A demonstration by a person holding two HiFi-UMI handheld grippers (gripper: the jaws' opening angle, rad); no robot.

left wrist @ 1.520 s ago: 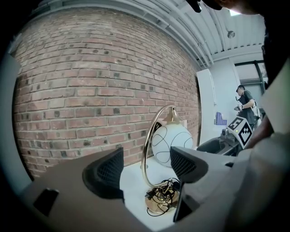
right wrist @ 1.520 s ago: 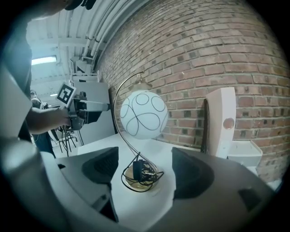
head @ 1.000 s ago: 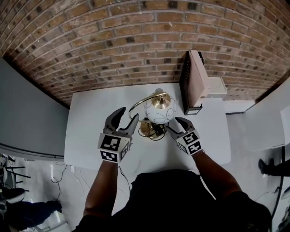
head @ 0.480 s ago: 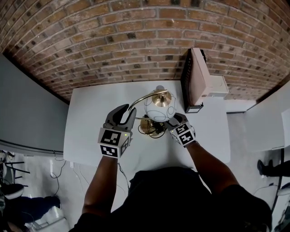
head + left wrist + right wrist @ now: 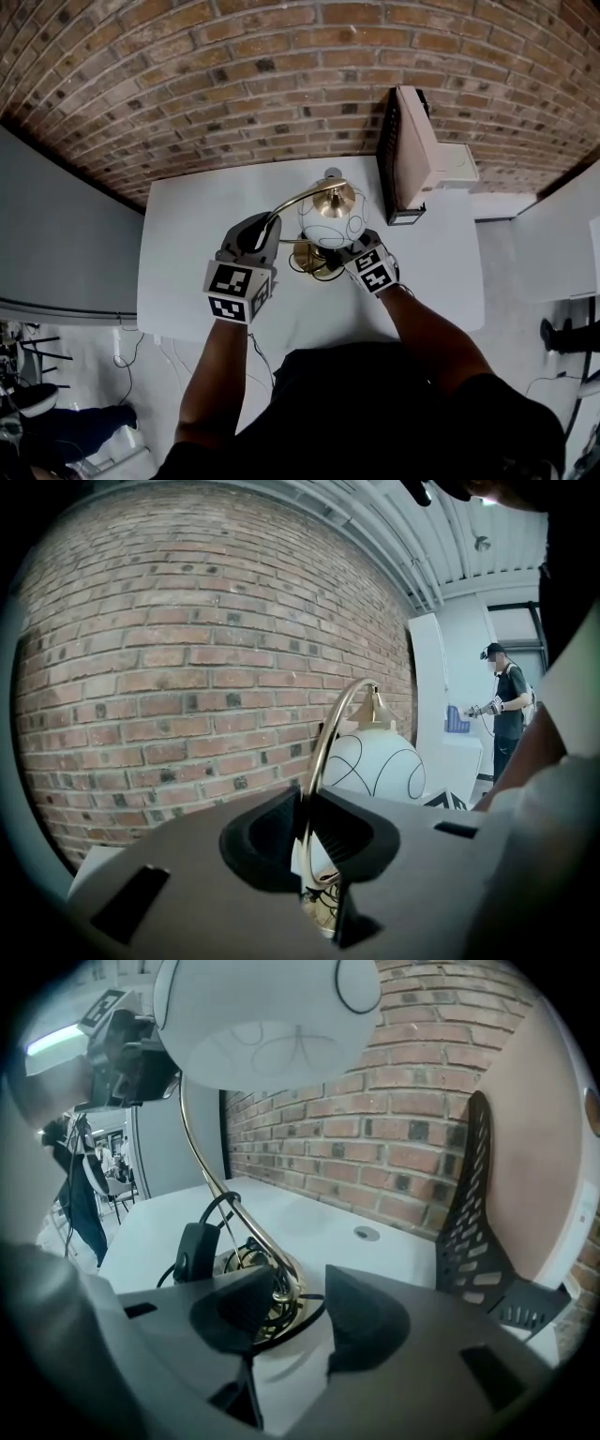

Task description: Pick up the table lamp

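Head view: your table lamp [image 5: 328, 223] stands mid-table on the white table [image 5: 187, 291], toward the far edge by the brick wall [image 5: 234, 84]. A beige panel [image 5: 410, 155] stands on edge just to its right. Your left gripper [image 5: 261, 229] is at the lamp's left, right on the curved brass arm [image 5: 292, 200]. Your right gripper [image 5: 350, 251] sits low at the near right, by the foot of the lamp.

Left gripper view: your fingers have just been closing and they're pinching that thin brass arm. It rises out of the grip and bends over to the white globe shade [image 5: 375, 766].

Right gripper view: these fingers have just been closing too, but they're spread with a gap. The brass base [image 5: 286, 1309] is between them, and the right finger is clear of it. Can't tell if the left one touches. A black cord switch [image 5: 195, 1252] sits just left of the base.
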